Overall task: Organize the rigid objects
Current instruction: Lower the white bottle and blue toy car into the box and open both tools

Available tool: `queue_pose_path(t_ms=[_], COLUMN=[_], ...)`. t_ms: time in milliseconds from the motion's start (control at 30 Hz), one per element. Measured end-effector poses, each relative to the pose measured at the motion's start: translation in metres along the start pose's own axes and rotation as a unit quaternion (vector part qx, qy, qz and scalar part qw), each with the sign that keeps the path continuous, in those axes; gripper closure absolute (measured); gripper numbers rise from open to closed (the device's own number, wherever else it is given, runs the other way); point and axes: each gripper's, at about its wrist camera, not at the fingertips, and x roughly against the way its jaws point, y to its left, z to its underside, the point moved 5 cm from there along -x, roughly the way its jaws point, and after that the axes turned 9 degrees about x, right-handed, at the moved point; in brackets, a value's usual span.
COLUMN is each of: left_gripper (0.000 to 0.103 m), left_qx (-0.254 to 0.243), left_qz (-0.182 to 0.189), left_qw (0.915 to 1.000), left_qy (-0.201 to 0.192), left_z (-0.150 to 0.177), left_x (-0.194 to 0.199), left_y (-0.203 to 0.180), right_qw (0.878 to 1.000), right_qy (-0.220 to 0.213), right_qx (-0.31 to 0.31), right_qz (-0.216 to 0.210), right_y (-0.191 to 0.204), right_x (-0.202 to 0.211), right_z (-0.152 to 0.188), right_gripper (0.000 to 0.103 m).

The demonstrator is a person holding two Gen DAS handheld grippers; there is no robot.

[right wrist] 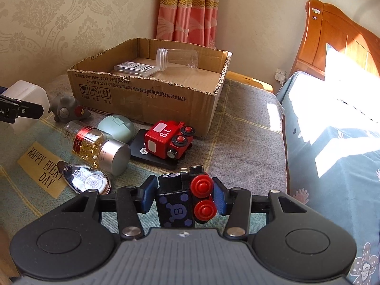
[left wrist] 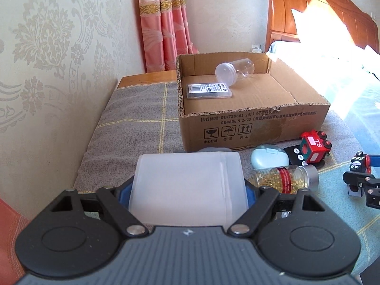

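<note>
Two grippers, frosted plastic box (left wrist: 187, 190), blocky black train (right wrist: 180, 201)

Open-topped cardboard box (right wrist: 152, 90), right half bare; capsule bottle (right wrist: 95, 147), red toy train (right wrist: 168, 140) crowd its near wall

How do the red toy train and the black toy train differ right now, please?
The red toy train lies tipped on a black flat case before the cardboard box; the black toy train sits between the right gripper pads. Red is marked S.L, black B. Both have red wheels.
</note>
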Motion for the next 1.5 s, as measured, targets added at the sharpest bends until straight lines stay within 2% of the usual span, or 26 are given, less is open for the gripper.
queue_pose_path(t_ms=[300,567,600,667,700,800,1000,1200,1433,1467,1500], left_gripper=[0.02,0.02,0.019,0.01,0.005,0.005,0.004,0.004,0.003,0.003,0.003], left_qx=[-0.016,-0.02,-0.015,-0.012,-0.015,-0.015,-0.004,-0.011,0.007,0.011,0.014], left_qz=[0.027,0.039,0.035,0.021,0.021,0.021,0.028,0.017,0.015,0.012,0.009], left_qw=[0.9985,0.9963,0.9956,0.9951,0.9953,0.9962,0.9971,0.9972,0.9974,0.9975,0.9976], left_qy=[-0.044,-0.074,-0.085,-0.096,-0.093,-0.083,-0.07,-0.072,-0.07,-0.068,-0.068], left_z=[-0.054,-0.102,-0.107,-0.112,-0.111,-0.102,-0.065,-0.037,-0.027,-0.027,-0.026], left_x=[0.004,-0.027,-0.033,-0.043,-0.047,-0.049,-0.025,-0.004,0.001,0.001,0.0], left_y=[-0.025,-0.048,-0.049,-0.05,-0.051,-0.049,-0.039,-0.029,-0.014,-0.011,-0.008], right_qw=[0.999,0.996,0.996,0.995,0.995,0.995,0.995,0.997,0.999,0.999,1.0], right_qy=[-0.037,-0.077,-0.08,-0.085,-0.086,-0.086,-0.079,-0.057,-0.016,-0.011,-0.006], right_qx=[0.028,0.049,0.05,0.054,0.056,0.057,0.051,0.044,0.023,0.023,0.018], right_qz=[-0.005,0.002,0.003,0.002,0.001,-0.005,-0.019,-0.023,-0.024,-0.022,-0.017], right_y=[-0.009,-0.022,-0.023,-0.024,-0.024,-0.024,-0.027,-0.033,-0.045,-0.046,-0.048], right_x=[0.022,0.029,0.029,0.026,0.024,0.018,0.0,-0.031,-0.082,-0.089,-0.097], right_z=[-0.035,-0.083,-0.087,-0.096,-0.1,-0.111,-0.134,-0.162,-0.197,-0.201,-0.206], right_gripper=[0.049,0.049,0.049,0.049,0.049,0.049,0.049,0.049,0.049,0.047,0.037])
